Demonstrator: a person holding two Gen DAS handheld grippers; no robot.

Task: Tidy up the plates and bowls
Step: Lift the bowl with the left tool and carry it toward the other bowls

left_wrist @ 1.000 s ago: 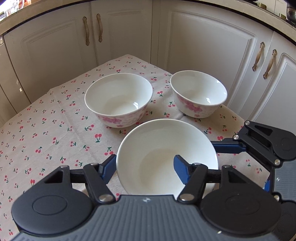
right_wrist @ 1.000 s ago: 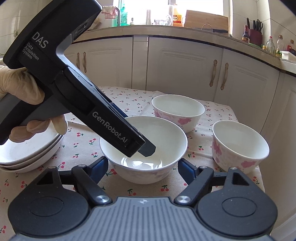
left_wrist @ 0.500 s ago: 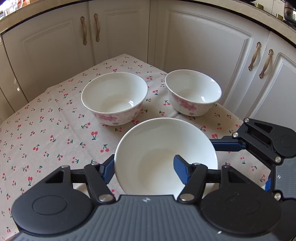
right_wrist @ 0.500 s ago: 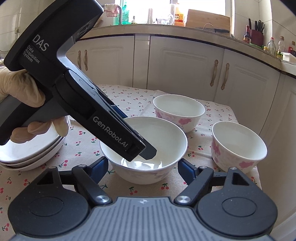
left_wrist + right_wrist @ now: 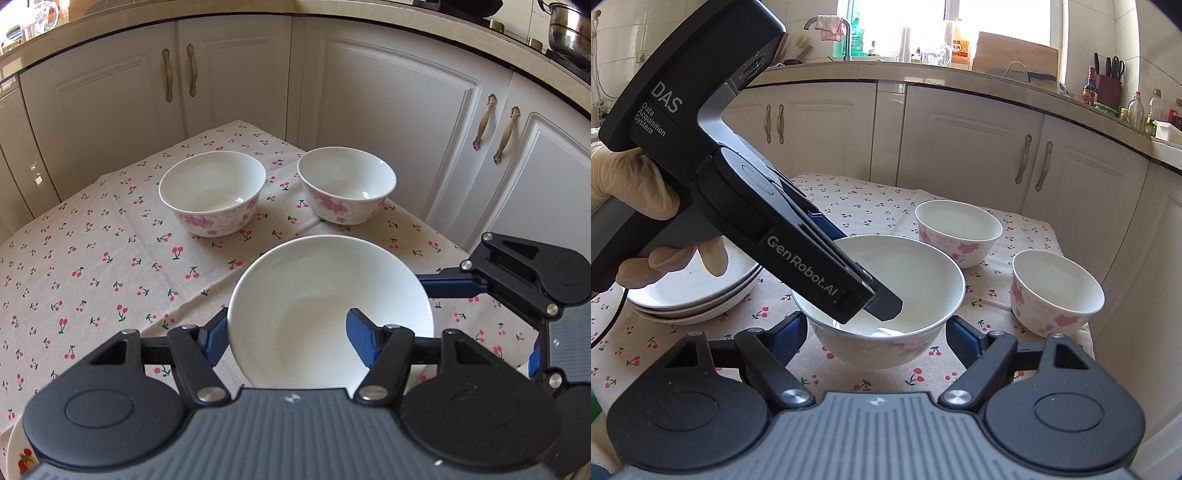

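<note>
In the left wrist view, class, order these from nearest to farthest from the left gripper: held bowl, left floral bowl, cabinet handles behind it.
1. Held bowl, rim between the jaws.
2. Left floral bowl, mid-table.
3. Cabinet handles, beyond the table.

Left hand-held gripper (image 5: 288,338) angled down, fingers clamped across bowl (image 5: 328,314) wall: one blue finger (image 5: 216,338) outside the rim, the other inside. Gloved left hand (image 5: 635,206) wrapped round the handle, seen from right wrist view. Right hand-held gripper (image 5: 877,334) low and level, jaws spread wide, a finger either side of the same bowl, neither touching.
</note>
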